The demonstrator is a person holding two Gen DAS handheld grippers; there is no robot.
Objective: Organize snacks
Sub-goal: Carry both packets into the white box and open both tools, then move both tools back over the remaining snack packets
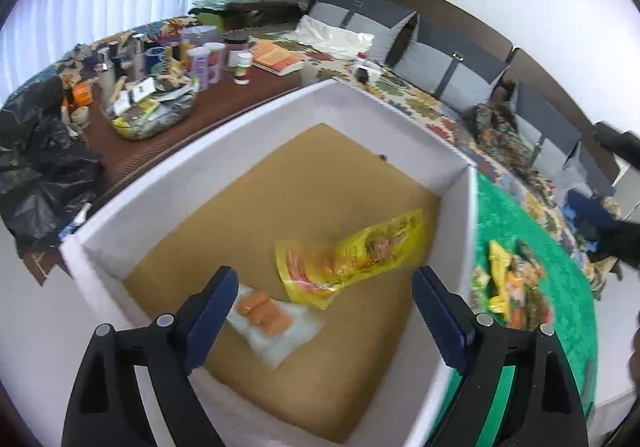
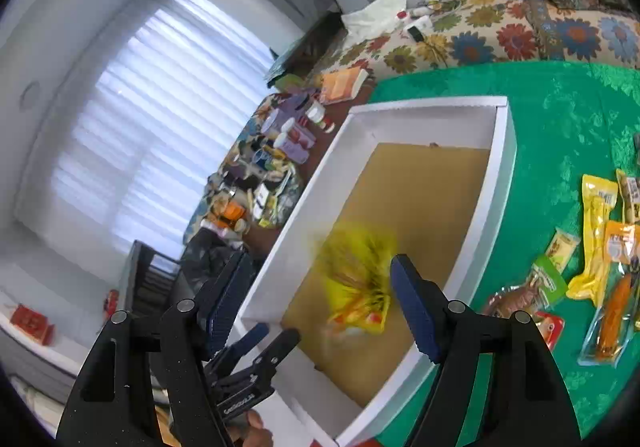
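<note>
A white box (image 1: pixel 192 183) with a brown cardboard floor sits on a green cloth (image 1: pixel 532 215); both grippers hang above it, pointing down into it. The left gripper (image 1: pixel 320 311) has its jaws spread wide with nothing between the pads; seen past them, a clear packet of orange sausages (image 1: pixel 264 315) lies flat on the box floor near the left finger, and a yellow snack bag (image 1: pixel 352 255) lies just beside it, its lower corner overlapping the clear packet's edge. The right gripper (image 2: pixel 324 299) also stands wide open and holds nothing; in its view the yellow snack bag (image 2: pixel 356 279) shows as a blurred yellow shape between the blue pads and over the box floor, free of both pads; whether it is touching the floor there I cannot tell because of the blur. In the right wrist view the left gripper (image 2: pixel 276 333) appears at the near left corner of the box (image 2: pixel 504 167), with a bit of a hand (image 2: pixel 256 433) under it.

More snack packets (image 2: pixel 592 247) lie spread on the green cloth (image 2: pixel 560 119) to the right of the box, well apart from it: yellow, orange, green and red ones. Beyond the box, a brown table (image 1: pixel 264 91) carries bottles and jars (image 1: pixel 204 63) and an orange book (image 1: pixel 276 57); a flowered bedspread (image 2: pixel 480 35) and grey cushions (image 1: pixel 452 67) lie behind.
</note>
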